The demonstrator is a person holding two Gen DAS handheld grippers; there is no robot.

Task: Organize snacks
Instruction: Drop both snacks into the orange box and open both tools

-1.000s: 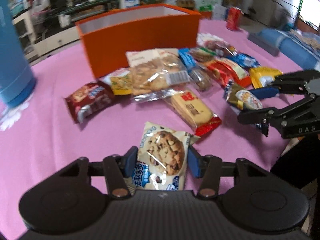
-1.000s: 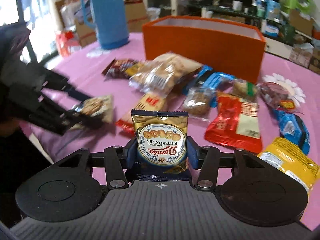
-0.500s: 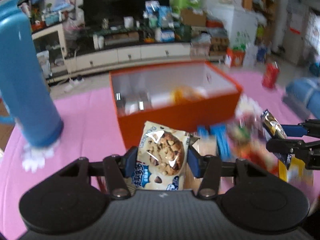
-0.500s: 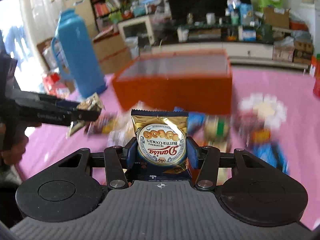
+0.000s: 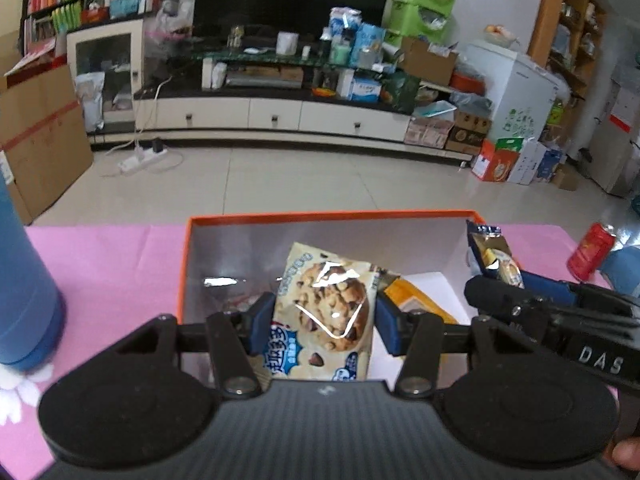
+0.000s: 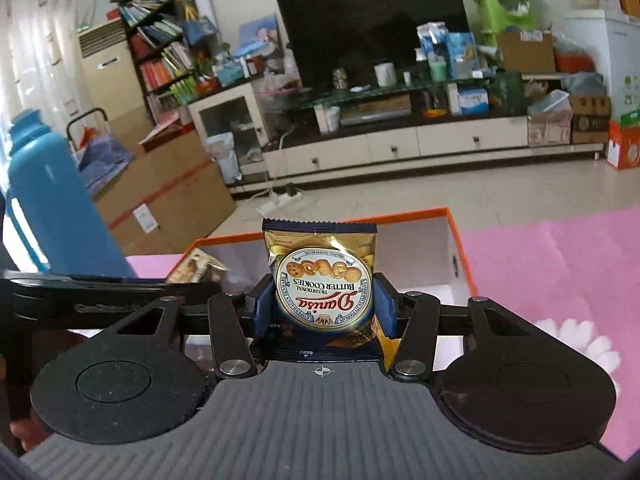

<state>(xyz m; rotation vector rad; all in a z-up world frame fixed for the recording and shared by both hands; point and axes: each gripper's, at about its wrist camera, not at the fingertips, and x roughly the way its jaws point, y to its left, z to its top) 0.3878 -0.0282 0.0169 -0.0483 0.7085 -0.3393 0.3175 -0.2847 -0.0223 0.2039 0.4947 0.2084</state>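
Observation:
My left gripper (image 5: 325,320) is shut on a chocolate chip cookie packet (image 5: 326,312) and holds it over the open orange box (image 5: 320,216). My right gripper (image 6: 323,306) is shut on a gold Danisa butter cookie packet (image 6: 323,280), also above the orange box (image 6: 452,216). The right gripper shows in the left wrist view (image 5: 496,276) at the box's right side, and the left gripper with its packet shows in the right wrist view (image 6: 196,270). A yellow packet (image 5: 416,300) and other snacks lie inside the box.
The box stands on a pink tablecloth (image 5: 100,256). A tall blue thermos (image 5: 24,288) stands at the left, also in the right wrist view (image 6: 52,208). A red can (image 5: 592,250) stands at the right. Beyond are the floor and a TV cabinet.
Both grippers rose from the snack pile and moved forward to above the orange box, each still holding its packet. The loose snacks on the cloth have dropped out of view.

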